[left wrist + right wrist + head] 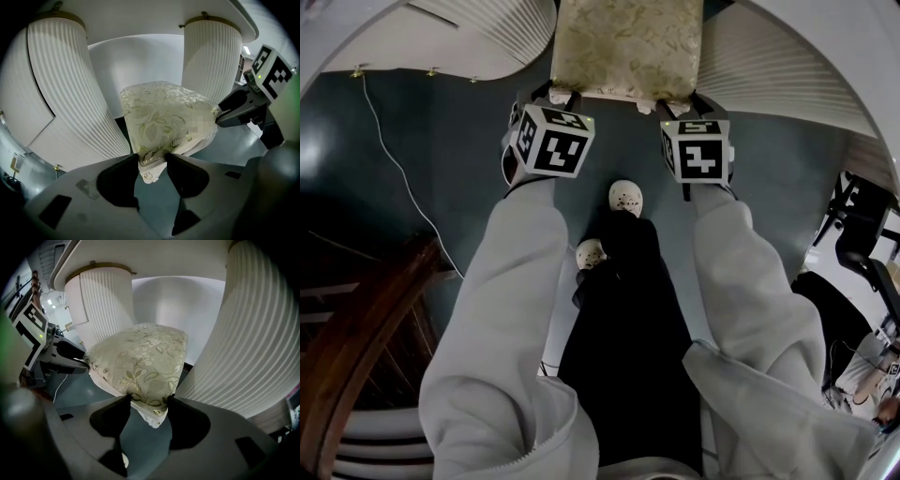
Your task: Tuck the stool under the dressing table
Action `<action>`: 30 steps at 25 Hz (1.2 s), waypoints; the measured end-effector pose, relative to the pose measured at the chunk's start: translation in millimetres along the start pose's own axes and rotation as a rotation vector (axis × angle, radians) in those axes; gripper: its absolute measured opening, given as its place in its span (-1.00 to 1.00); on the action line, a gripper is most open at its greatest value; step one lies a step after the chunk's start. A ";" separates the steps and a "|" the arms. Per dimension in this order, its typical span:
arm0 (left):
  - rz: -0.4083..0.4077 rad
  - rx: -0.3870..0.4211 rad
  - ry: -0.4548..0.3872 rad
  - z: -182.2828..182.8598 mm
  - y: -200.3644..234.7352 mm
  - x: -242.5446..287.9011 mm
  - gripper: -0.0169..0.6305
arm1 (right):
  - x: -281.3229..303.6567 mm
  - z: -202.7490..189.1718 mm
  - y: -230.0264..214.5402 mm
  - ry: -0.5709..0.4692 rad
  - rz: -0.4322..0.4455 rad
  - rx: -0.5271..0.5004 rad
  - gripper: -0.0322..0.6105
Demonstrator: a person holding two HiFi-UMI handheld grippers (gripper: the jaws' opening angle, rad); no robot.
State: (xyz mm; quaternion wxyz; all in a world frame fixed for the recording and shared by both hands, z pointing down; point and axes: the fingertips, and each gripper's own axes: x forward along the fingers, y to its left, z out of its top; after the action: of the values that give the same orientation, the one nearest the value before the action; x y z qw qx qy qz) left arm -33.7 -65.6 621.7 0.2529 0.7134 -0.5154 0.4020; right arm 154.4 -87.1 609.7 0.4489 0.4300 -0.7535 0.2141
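My left tongs [153,159] are clamped, fairly wide, on the near left corner of the cream stool with the gold-leaf brocade cushion [623,47]. My right tongs [147,401] grip its near right corner the same way. The stool stands on the dark floor [623,145] just beyond both tongs, its far end between the ribbed pedestals [208,56] of the white dressing counter [140,18]. I judge that a straight, even push away from me will seat it.
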 end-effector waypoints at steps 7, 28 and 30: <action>0.001 0.026 -0.027 19.6 9.7 15.0 -0.40 | 13.4 18.9 -10.5 -0.065 -0.037 -0.016 0.03; 0.040 0.042 -0.085 62.5 40.4 43.9 -0.41 | 41.1 61.4 -31.1 -0.185 -0.071 -0.009 0.04; 0.034 0.041 -0.086 65.5 42.2 47.6 -0.41 | 45.0 64.9 -32.6 -0.191 -0.073 -0.009 0.04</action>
State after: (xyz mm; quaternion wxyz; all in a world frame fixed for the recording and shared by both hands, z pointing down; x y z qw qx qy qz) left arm -45.9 -156.1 623.1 0.2089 0.7261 -0.5296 0.3855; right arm 139.6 -171.2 613.6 0.3846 0.4734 -0.7776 0.1523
